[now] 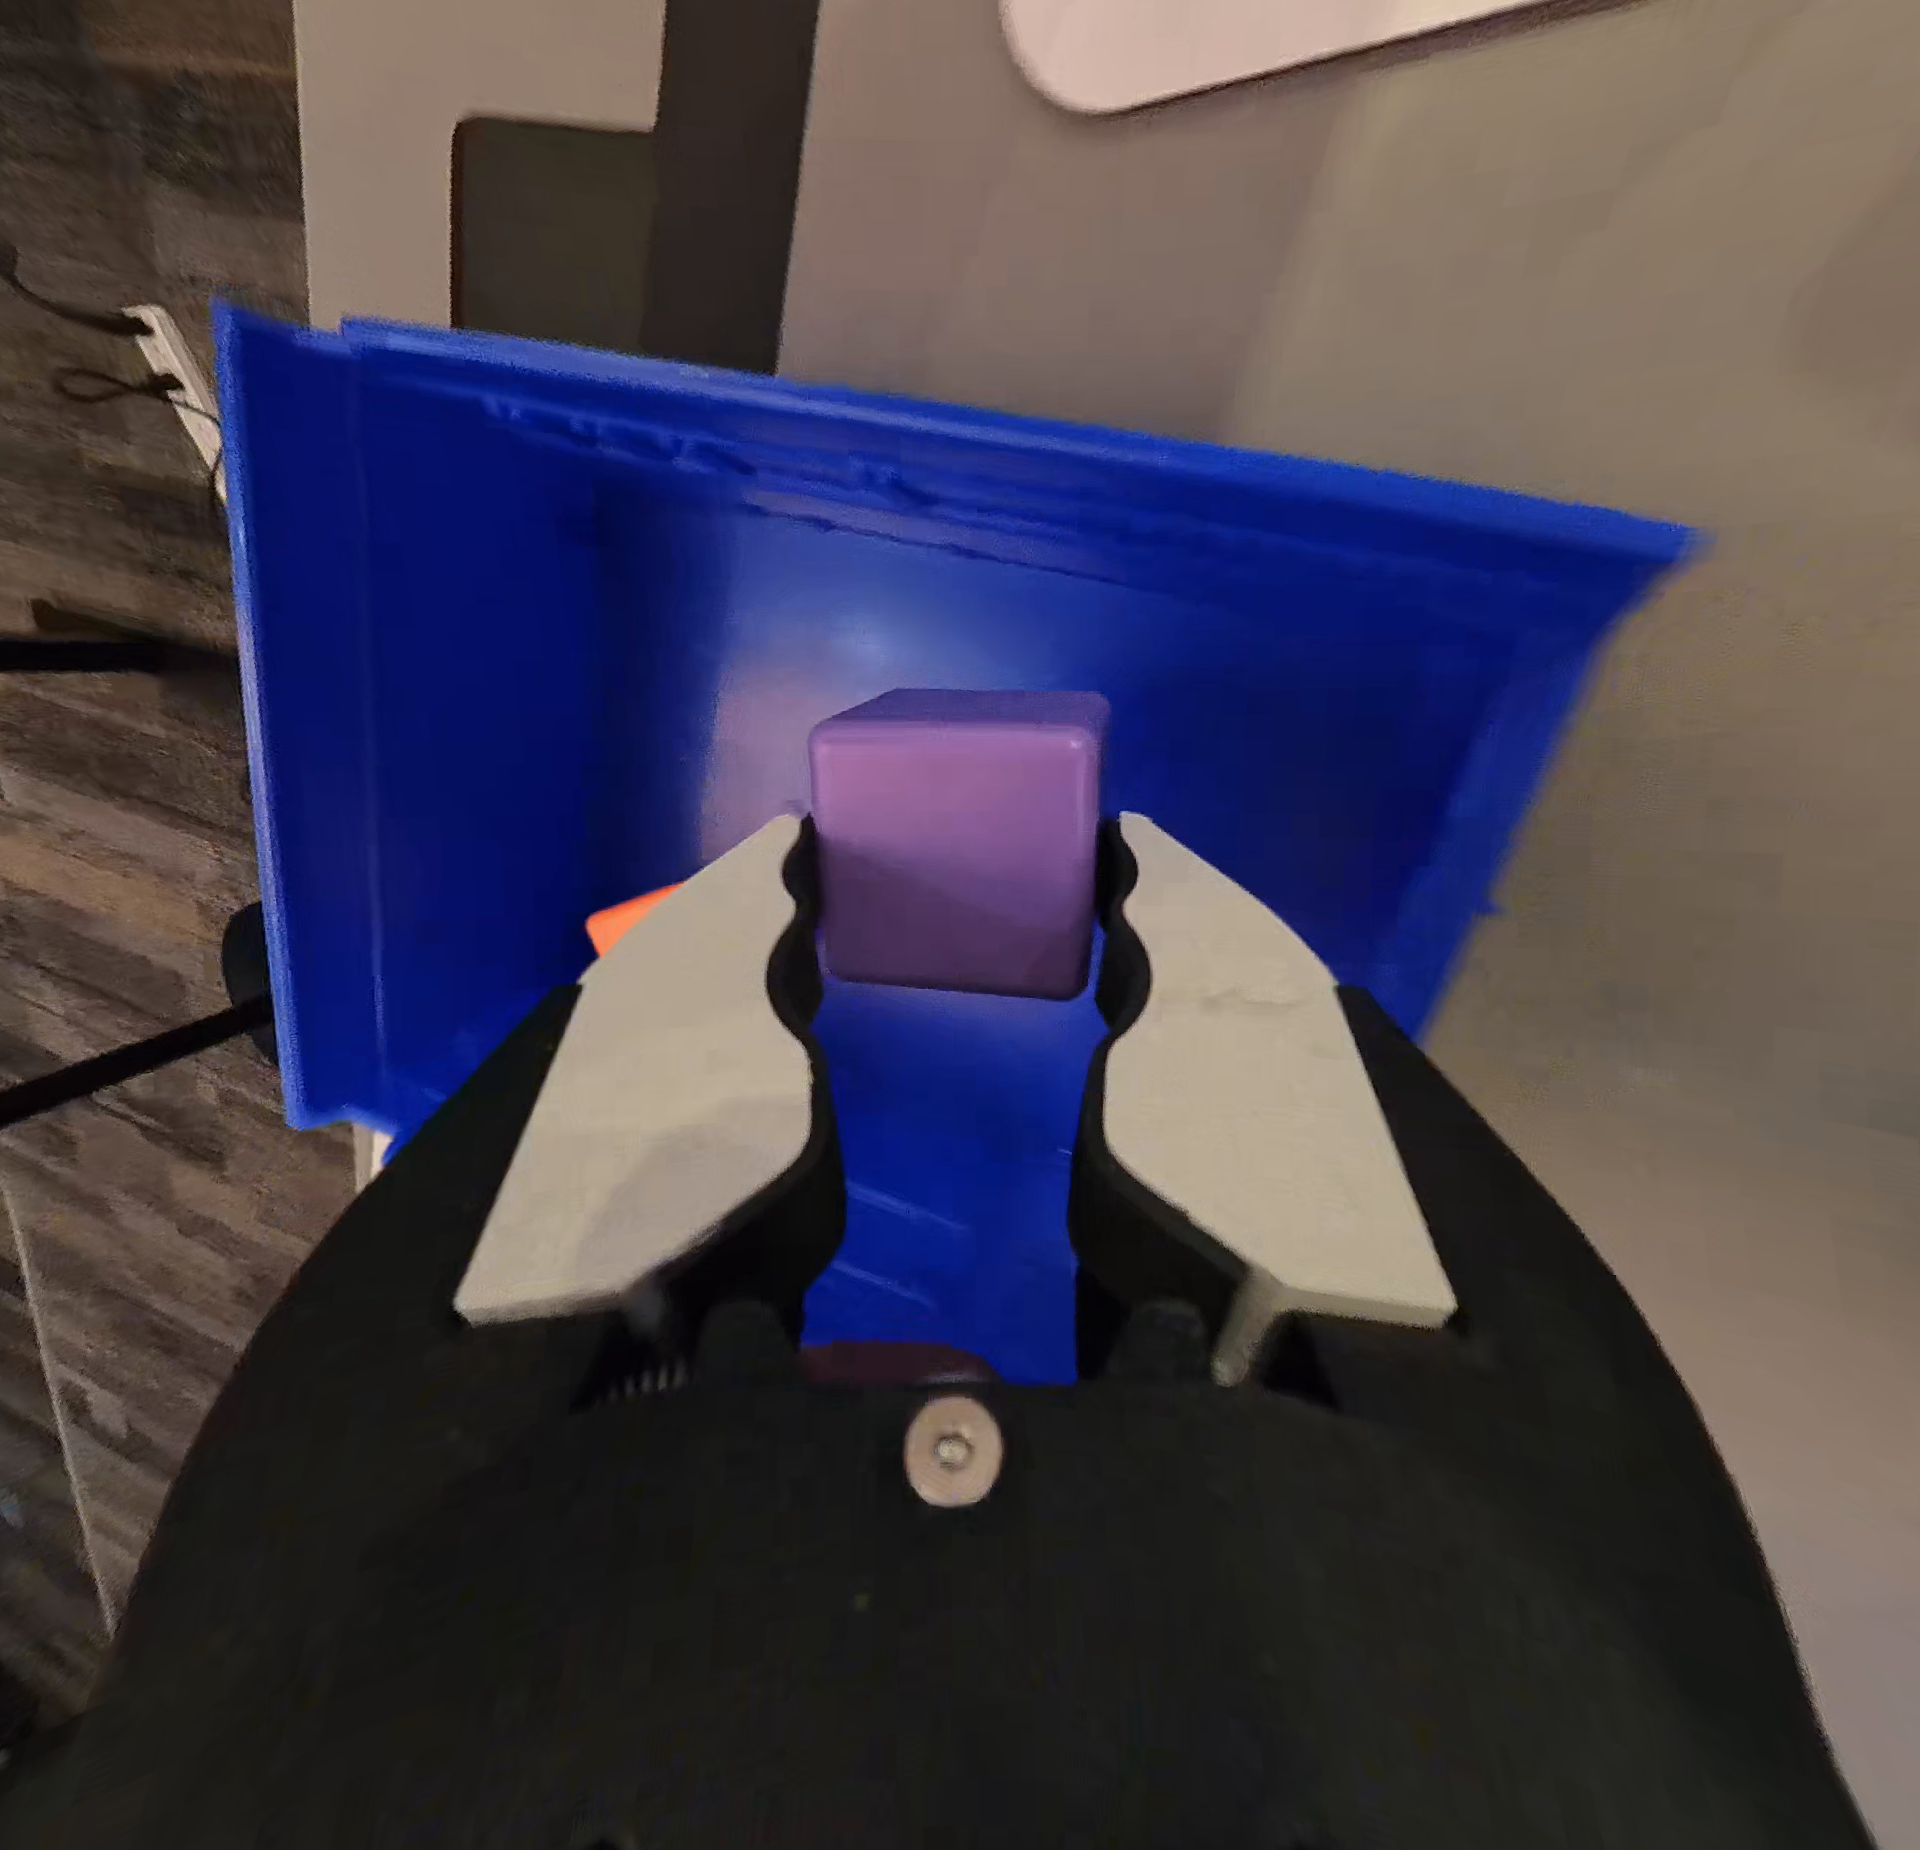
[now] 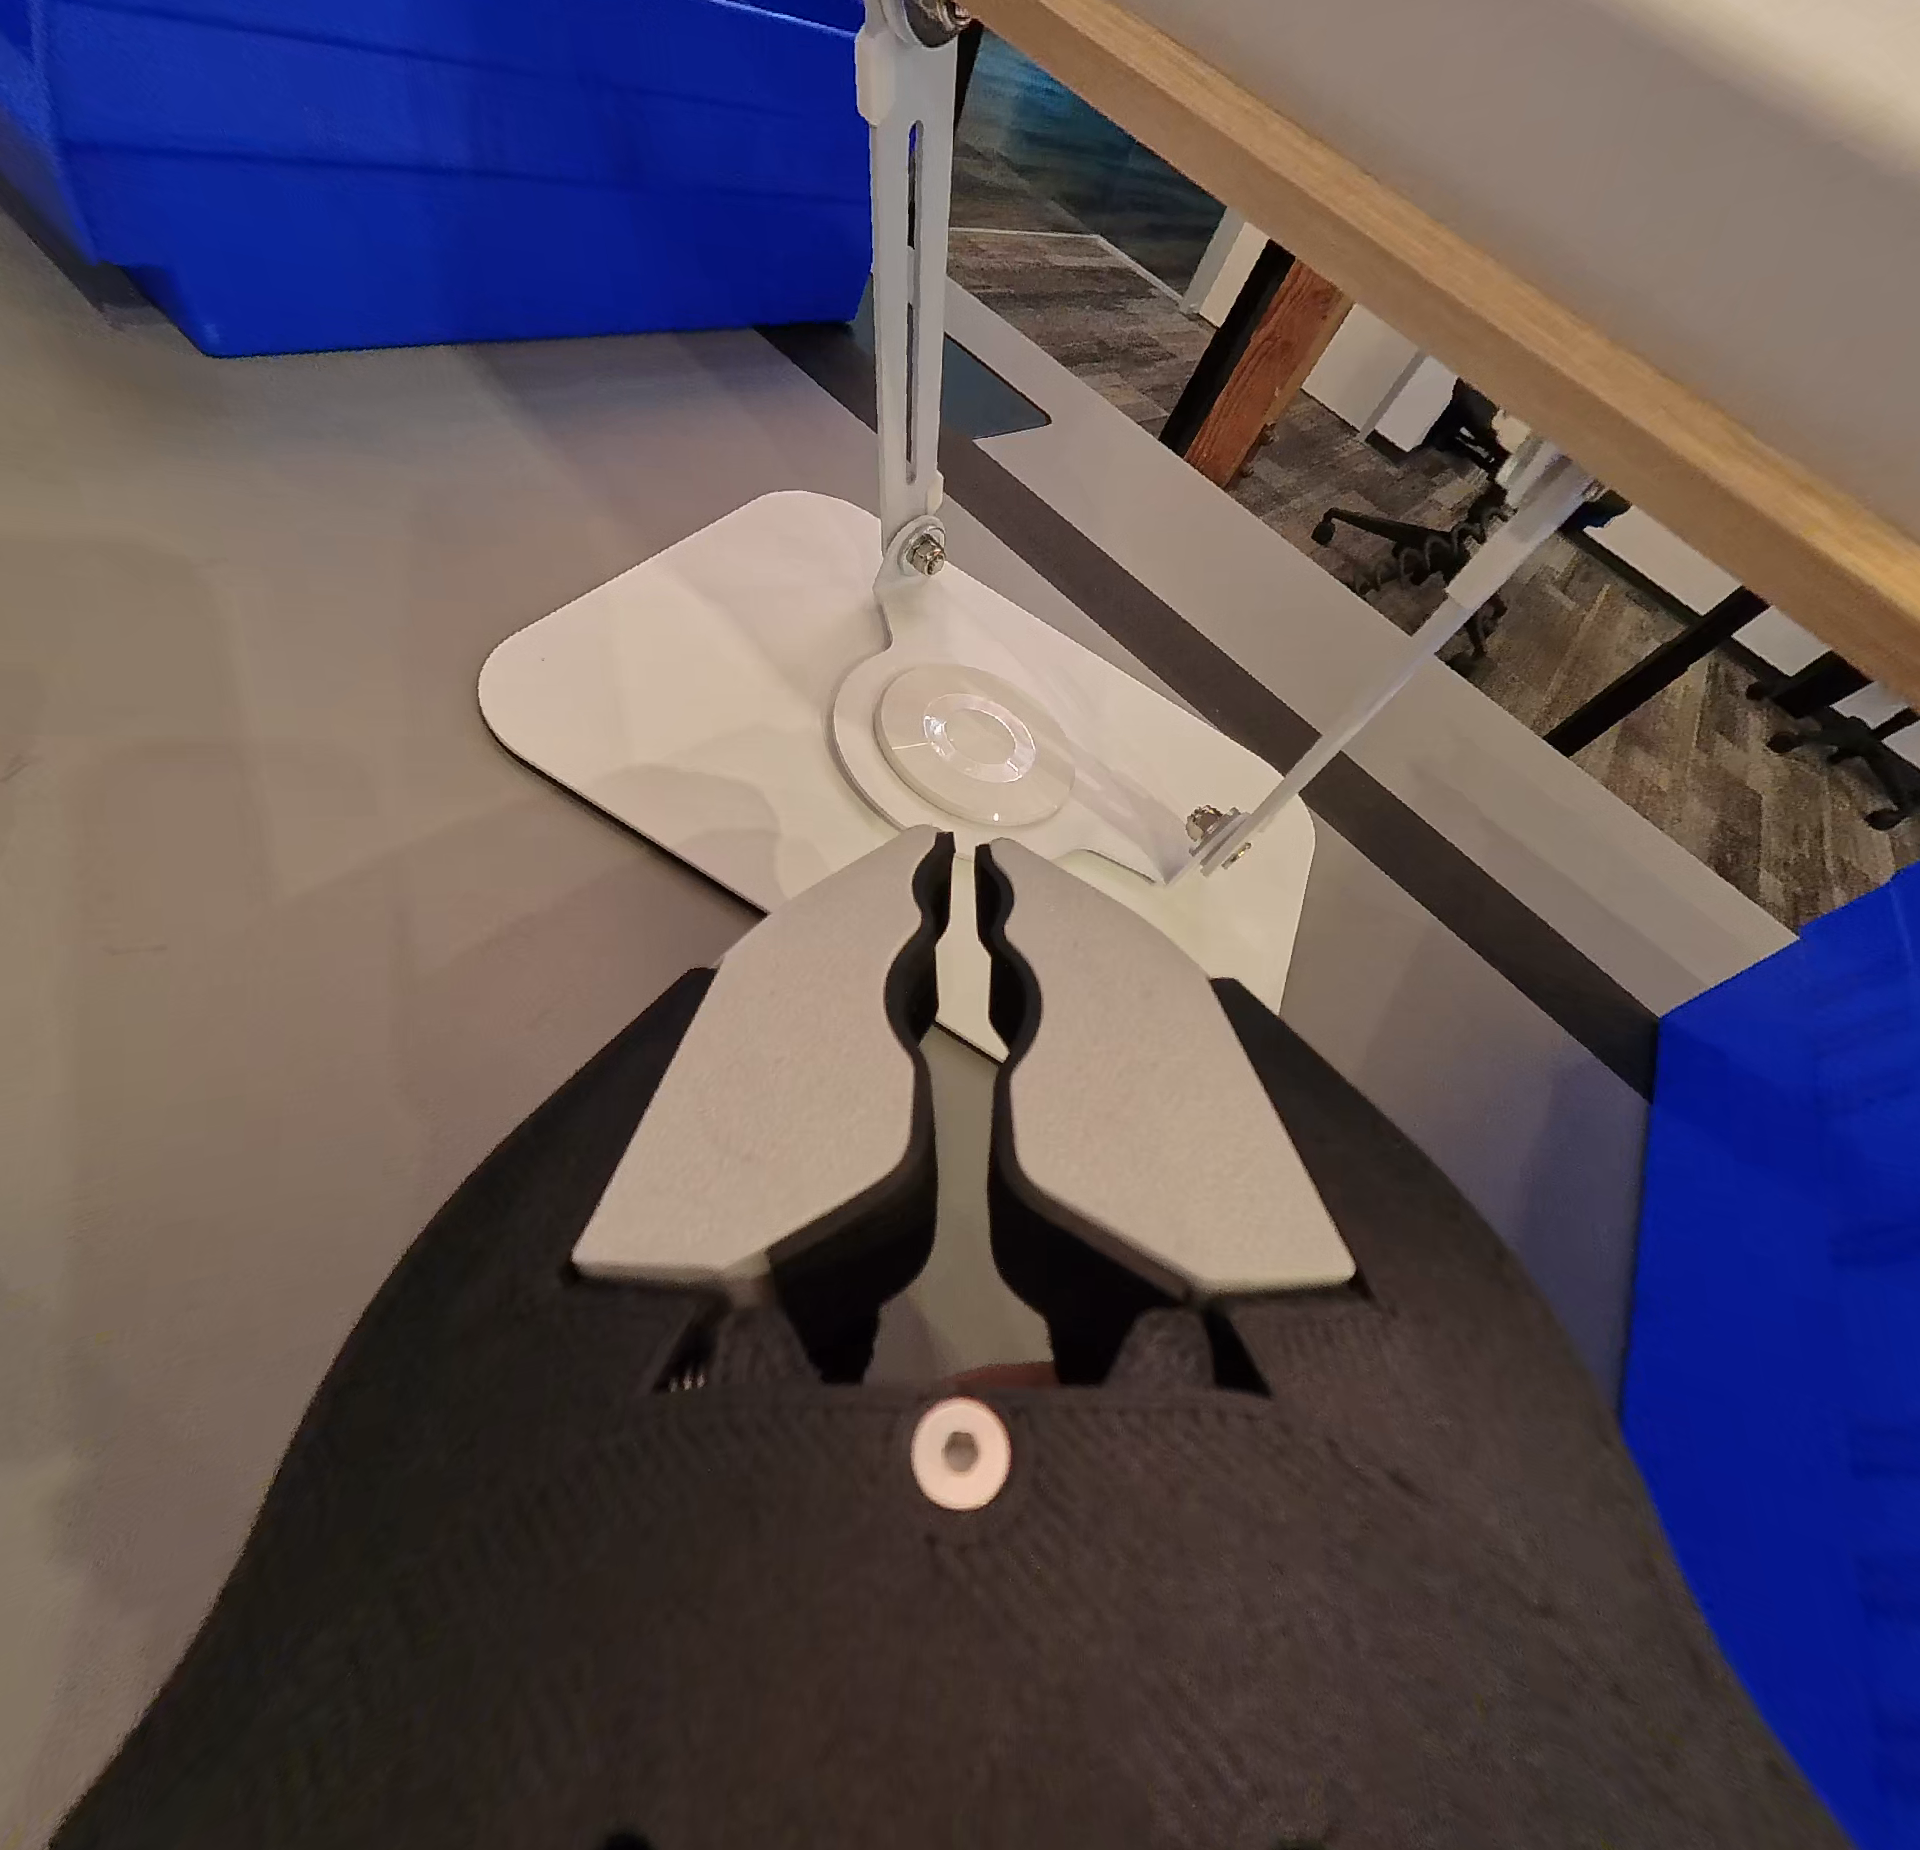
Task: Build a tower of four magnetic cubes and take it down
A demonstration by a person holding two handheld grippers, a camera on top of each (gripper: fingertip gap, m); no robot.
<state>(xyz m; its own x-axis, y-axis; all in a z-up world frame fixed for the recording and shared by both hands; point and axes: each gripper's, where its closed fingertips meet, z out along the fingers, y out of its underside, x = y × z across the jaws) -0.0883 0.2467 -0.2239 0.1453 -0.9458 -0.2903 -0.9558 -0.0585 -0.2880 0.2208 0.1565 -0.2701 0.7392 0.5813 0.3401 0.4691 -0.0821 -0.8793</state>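
**Purple cube in L gripper over blue bin; R gripper idle, nothing in it**

L wrist view: my left gripper (image 1: 956,844) had its two grey fingers (image 1: 717,979) pressed against opposite sides of the purple cube (image 1: 954,855), jaws parted only as wide as the cube. The cube was clear of any surface, held in front of the open inside of a blue bin (image 1: 499,720). That bin sat at the tabletop's (image 1: 1662,761) left edge, w/ the floor (image 1: 114,761) showing beyond it. An orange bit (image 1: 629,922) peeked out beside the left finger, inside the bin; I couldn't tell what it was, though it may have been another cube. Frame was motion-blurred. Moulded marks ran along the bin's far wall but were too smeared to read.

R wrist view: my right gripper (image 2: 964,844) was nearly closed, only a thin slit between the tips, holding nothing. It pointed at a white stand base (image 2: 665,678) resting on the grey tabletop (image 2: 260,657) near its far edge, tips just over the base's near side. A white slotted post (image 2: 906,325) rose from the base to a wood-edged board (image 2: 1351,231) overhead. A blue bin (image 2: 416,169) stood at the far left of the tabletop, and a second blue bin (image 2: 1787,1177) at the right edge. No brand, label or readable writing in either view.
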